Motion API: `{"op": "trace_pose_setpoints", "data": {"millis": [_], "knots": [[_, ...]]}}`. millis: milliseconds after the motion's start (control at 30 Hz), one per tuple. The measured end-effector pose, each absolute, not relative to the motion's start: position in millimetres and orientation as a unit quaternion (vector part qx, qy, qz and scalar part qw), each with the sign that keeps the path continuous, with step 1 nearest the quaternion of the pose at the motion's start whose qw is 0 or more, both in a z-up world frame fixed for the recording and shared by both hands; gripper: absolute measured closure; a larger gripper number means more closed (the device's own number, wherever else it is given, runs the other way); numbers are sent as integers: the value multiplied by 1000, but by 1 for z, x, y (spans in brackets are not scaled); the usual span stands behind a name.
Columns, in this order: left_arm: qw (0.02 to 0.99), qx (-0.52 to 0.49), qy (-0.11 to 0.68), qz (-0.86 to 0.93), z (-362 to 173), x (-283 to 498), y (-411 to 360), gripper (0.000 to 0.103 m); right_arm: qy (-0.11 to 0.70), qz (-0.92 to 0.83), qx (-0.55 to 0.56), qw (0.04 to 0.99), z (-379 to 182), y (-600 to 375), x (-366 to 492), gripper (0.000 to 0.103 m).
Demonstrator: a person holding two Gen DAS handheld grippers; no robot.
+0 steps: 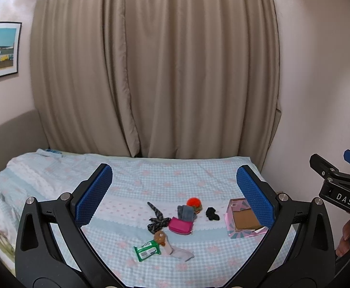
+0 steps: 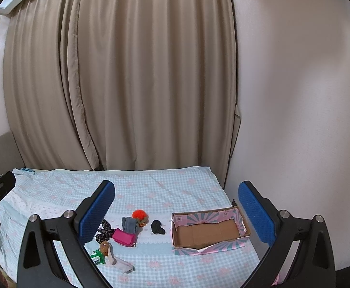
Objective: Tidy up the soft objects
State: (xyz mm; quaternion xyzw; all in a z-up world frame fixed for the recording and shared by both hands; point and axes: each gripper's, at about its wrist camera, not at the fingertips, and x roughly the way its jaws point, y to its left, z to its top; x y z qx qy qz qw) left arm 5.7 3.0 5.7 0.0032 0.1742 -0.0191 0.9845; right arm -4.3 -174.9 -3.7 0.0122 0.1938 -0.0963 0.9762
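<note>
Between the spread fingers of the left gripper [image 1: 174, 194], well ahead on the checked bedspread [image 1: 151, 180], lay the soft clutter: an orange pom-pom [image 1: 193, 201] farthest off, a grey sock [image 1: 186, 212] just in front of it and touching a pink pouch [image 1: 181, 225], a patterned scrunchie [image 1: 157, 219] left of the pouch, a black cloth wad [image 1: 212, 213] to the right and apart. Nearer the claw sat a green wipes pack [image 1: 148, 250] with a brown plush-topped sock [image 1: 172, 247] beside it, touching. The cardboard box [image 1: 243, 219], open and bare inside, sat partly behind the left gripper's right finger. Jaws wide, nothing held.

The right gripper [image 2: 176, 210] was also spread wide, holding nothing, above the near edge of the bed. From its view the box [image 2: 208, 231] lay ahead between the fingers, toward the right one; the black wad [image 2: 157, 227] just left of the box, apart from it. Pouch [image 2: 124, 237], grey sock [image 2: 130, 224] and pom-pom [image 2: 139, 214] clustered closer to the left finger; scrunchie [image 2: 105, 230] and wipes pack [image 2: 97, 257] partly hidden by that finger. Beige curtain [image 2: 127, 84] behind the bed.
</note>
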Motion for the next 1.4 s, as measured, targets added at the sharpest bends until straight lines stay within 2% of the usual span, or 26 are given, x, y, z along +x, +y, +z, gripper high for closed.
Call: {"op": "trace_pose_setpoints", "data": {"millis": [1400], "knots": [[985, 5, 173, -17, 1, 18, 5, 0, 200, -96, 16, 975, -2, -174, 2, 0]]}}
